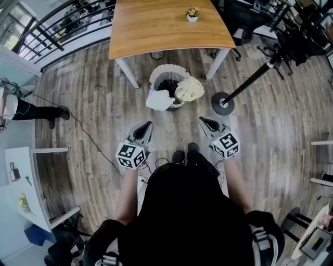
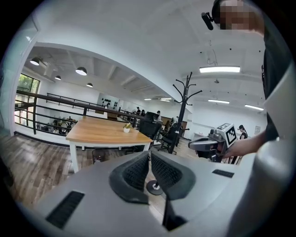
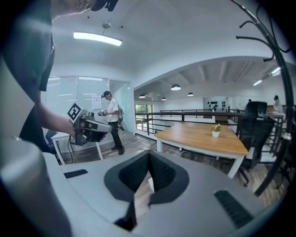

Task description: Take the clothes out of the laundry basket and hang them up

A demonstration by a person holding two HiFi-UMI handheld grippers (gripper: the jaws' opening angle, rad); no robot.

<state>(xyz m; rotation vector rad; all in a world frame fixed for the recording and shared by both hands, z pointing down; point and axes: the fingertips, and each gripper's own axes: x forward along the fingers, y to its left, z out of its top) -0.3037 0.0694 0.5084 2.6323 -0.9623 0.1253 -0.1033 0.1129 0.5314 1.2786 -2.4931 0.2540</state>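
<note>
A round white laundry basket (image 1: 166, 72) stands on the wood floor in front of the table. A white garment (image 1: 159, 100) hangs over its near left rim and a cream garment (image 1: 189, 89) over its right rim. My left gripper (image 1: 149, 124) and right gripper (image 1: 202, 120) hover side by side short of the basket, both shut with nothing between the jaws. The left gripper view shows its own closed jaws (image 2: 150, 155) and the right gripper (image 2: 212, 143) beside them. In the right gripper view the pads (image 3: 157, 169) meet, and the left gripper (image 3: 90, 126) is at the left.
A black coat rack (image 2: 182, 106) rises from a round base (image 1: 222, 103) right of the basket. A wooden table (image 1: 166, 23) carries a small potted plant (image 1: 192, 15). A cable (image 1: 88, 136) trails across the floor at left. White desks (image 1: 31, 176) and another person (image 3: 111, 120) are further left.
</note>
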